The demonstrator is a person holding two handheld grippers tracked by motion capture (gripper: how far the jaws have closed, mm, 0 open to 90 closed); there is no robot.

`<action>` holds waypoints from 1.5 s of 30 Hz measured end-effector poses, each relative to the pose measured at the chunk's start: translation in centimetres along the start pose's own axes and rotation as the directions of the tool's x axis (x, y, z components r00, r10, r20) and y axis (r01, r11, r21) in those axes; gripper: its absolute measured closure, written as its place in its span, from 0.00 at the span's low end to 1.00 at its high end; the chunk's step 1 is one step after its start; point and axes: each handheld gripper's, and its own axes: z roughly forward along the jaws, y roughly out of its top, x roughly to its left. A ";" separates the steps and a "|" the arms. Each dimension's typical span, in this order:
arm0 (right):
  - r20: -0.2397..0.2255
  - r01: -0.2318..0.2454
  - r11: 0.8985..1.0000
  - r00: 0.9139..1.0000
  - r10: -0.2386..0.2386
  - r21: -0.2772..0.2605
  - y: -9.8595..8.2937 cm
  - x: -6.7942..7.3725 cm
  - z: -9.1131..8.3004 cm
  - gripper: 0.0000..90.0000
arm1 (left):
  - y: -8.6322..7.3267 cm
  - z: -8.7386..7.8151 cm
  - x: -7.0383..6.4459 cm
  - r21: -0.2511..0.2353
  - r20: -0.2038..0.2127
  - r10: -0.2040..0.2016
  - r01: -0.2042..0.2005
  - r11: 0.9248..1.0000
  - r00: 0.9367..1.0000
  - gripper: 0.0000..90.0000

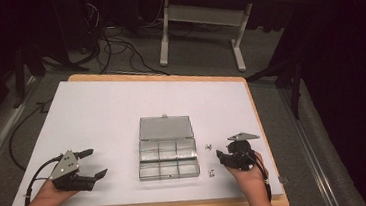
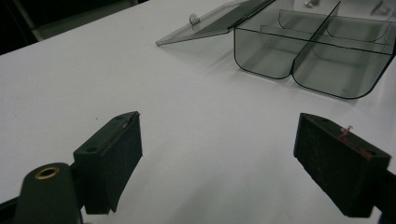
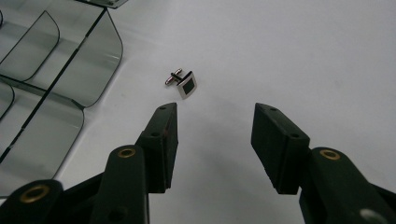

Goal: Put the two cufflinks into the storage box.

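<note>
I have the right gripper (image 3: 212, 130) with jaws spread just short of the cufflink (image 3: 183, 83) lying on the worktop (image 1: 97, 115) beside the open compartment box (image 1: 168, 157), so I should straddle it squarely before closing

Loads of bare surface (image 1: 97, 115) left of the open organizer box (image 1: 168, 157), nothing blocking there. Right side's tighter: two cufflinks (image 1: 208, 146) sit between the box and the right tool (image 1: 221, 156).

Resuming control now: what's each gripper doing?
Left gripper: open, empty, short of the clear box.
Right gripper: open, empty, cufflink just ahead.
</note>
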 end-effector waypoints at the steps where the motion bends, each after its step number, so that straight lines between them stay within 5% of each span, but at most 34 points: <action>1: -0.001 -0.004 1.000 1.000 0.004 0.013 0.1 0.0 0.0 0.57 | 0.0 0.0 -0.1 -0.001 -0.001 0.006 -0.006 1.000 1.000 0.18; 21: -0.033 0.049 0.980 0.998 -0.044 0.192 1.6 0.4 -0.6 0.56 | 0.1 0.1 -0.2 0.013 0.020 0.032 -0.032 0.999 0.999 0.19; 27: -0.046 0.050 0.974 0.998 -0.041 0.222 1.7 0.2 -0.4 0.55 | 0.1 0.2 0.1 0.017 0.036 0.010 -0.011 1.000 0.999 0.20; 45: -0.070 0.098 0.930 0.994 -0.079 0.354 2.0 0.6 -0.3 0.55 | 0.0 0.1 -0.1 0.005 0.035 0.024 -0.025 1.000 0.999 0.21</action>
